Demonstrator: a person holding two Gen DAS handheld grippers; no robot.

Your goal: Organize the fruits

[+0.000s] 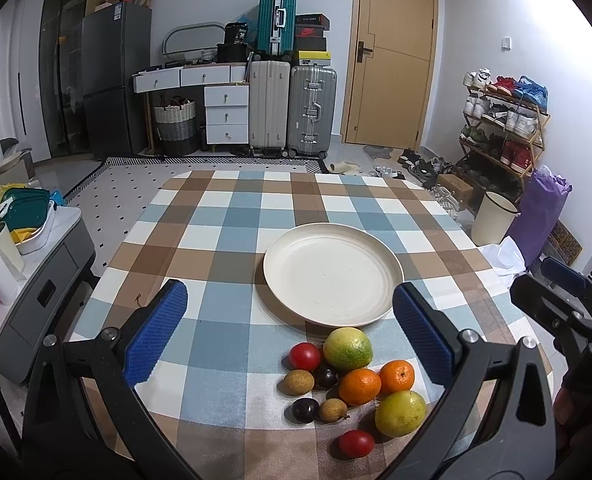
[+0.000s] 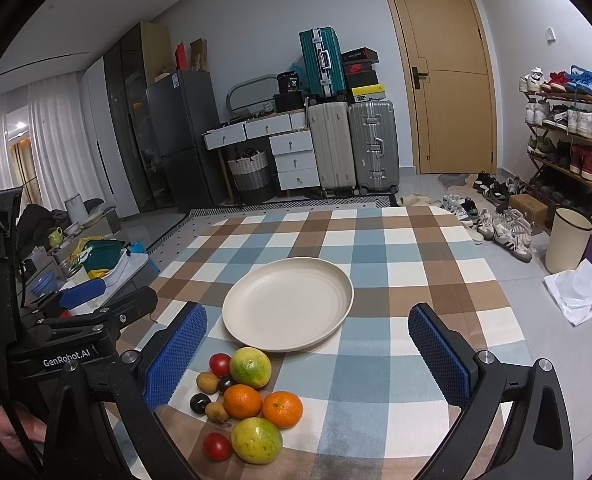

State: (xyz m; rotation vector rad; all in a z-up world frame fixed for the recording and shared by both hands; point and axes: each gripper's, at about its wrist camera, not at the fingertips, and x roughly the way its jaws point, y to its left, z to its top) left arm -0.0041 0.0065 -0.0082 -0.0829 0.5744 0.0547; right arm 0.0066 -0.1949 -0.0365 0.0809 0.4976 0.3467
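Note:
An empty cream plate [image 1: 332,274] [image 2: 288,304] sits mid-table on the checked cloth. Just in front of it lies a cluster of fruit: two green-yellow fruits [image 1: 348,349] [image 2: 251,367], two oranges [image 1: 359,386] [image 2: 242,401], two red tomatoes [image 1: 304,355] [image 2: 220,364], two dark plums [image 1: 305,409] [image 2: 200,403] and two brown longans [image 1: 298,382] [image 2: 207,382]. My left gripper [image 1: 290,336] hangs open above the fruit, holding nothing. My right gripper [image 2: 308,356] is open too, right of the cluster and empty; it also shows at the left wrist view's right edge [image 1: 568,300].
The table [image 2: 436,248] drops off at left, right and far edges. A grey side cabinet [image 1: 44,276] with bowls and cups stands left. A cream bin [image 2: 568,240], shoes and a shoe rack [image 2: 564,128] are right; suitcases [image 1: 292,108] and a door lie beyond.

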